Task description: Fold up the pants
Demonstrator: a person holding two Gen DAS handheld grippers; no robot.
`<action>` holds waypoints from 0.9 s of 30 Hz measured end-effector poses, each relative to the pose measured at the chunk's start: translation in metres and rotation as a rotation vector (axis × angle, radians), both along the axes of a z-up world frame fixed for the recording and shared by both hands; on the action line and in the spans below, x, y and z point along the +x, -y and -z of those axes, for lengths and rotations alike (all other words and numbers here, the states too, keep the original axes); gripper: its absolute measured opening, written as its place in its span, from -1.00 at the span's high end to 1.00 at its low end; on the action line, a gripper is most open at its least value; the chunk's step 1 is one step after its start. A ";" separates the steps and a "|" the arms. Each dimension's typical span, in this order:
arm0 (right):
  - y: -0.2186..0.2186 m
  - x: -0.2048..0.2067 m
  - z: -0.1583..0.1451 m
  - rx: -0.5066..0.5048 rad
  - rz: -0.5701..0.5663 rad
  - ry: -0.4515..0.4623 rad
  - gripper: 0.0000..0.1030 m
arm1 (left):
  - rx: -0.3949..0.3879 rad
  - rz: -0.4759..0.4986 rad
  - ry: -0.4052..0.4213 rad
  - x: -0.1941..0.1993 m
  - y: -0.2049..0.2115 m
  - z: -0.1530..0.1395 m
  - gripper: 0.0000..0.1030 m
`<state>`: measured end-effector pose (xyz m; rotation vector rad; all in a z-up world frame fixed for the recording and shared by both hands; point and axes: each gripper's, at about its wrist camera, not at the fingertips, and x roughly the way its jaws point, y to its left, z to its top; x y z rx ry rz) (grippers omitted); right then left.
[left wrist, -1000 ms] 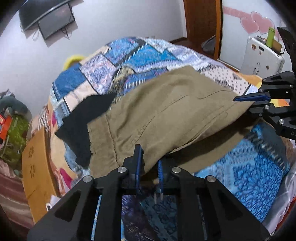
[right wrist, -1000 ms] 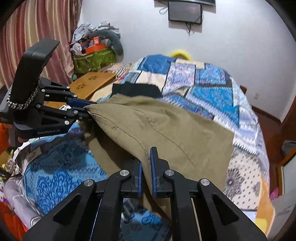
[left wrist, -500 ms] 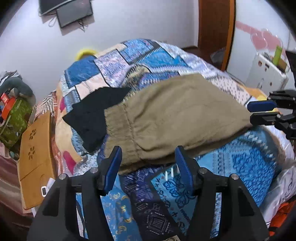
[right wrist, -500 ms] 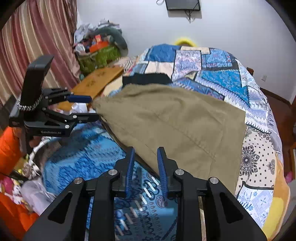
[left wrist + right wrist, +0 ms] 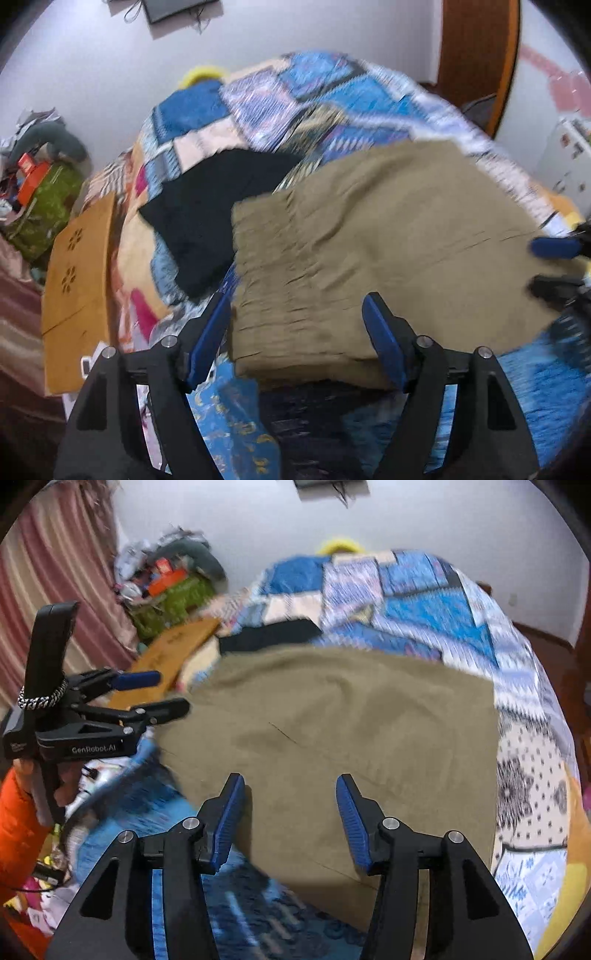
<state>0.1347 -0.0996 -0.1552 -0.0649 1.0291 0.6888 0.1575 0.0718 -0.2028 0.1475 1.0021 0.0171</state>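
Pants point(image 5: 369, 258), olive and already doubled over, lie flat on the bed point(image 5: 321, 88), long axis running from 9 to 3 o'clock across both views. Left hand-held gripper point(image 5: 295, 332) hangs over the waistband end, right hand-held gripper point(image 5: 290, 818) over the leg end; each has the cloth at 12 o'clock. Both sets of jaws are opening, gripping nothing. Neither is clearly nearer.

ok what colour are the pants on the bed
Olive-khaki pants; clearest in the right wrist view.
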 end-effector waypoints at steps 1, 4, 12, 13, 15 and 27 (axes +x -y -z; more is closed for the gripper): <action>0.005 0.000 0.003 -0.003 0.008 -0.008 0.07 | -0.001 -0.006 -0.002 -0.002 -0.005 0.004 -0.49; 0.033 -0.005 0.007 -0.004 0.055 -0.011 0.07 | -0.040 -0.032 0.012 -0.011 -0.022 0.004 -0.52; 0.108 -0.026 0.013 0.044 0.246 -0.022 0.04 | -0.070 -0.051 0.025 -0.021 -0.031 0.007 -0.55; 0.114 -0.028 0.013 0.059 0.256 -0.028 -0.02 | -0.067 -0.051 0.026 -0.021 -0.030 0.006 -0.55; 0.125 -0.034 0.012 0.055 0.284 -0.018 -0.07 | -0.065 -0.048 0.020 -0.019 -0.030 0.006 -0.55; 0.159 -0.012 -0.007 0.013 0.360 -0.001 -0.12 | -0.038 -0.102 0.050 0.008 -0.045 -0.032 -0.63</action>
